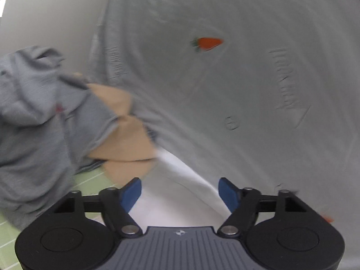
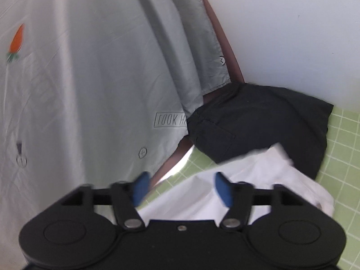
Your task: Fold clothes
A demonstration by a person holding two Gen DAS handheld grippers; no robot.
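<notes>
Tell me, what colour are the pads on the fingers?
Blue, on black arms. The left gripper shows its finger pads most sharply, in the left wrist view.

Left view, sheet: spread across the middle and right, behind the shirt.
Left view, hoodie: heaped at the left, partly over the cloth.
Right view, sheet: hung at the left.
Right view, trousers: laid on the mat, right of the sheet.
Right view, shirt: laid on the mat, before the trousers, overlapping them.
</notes>
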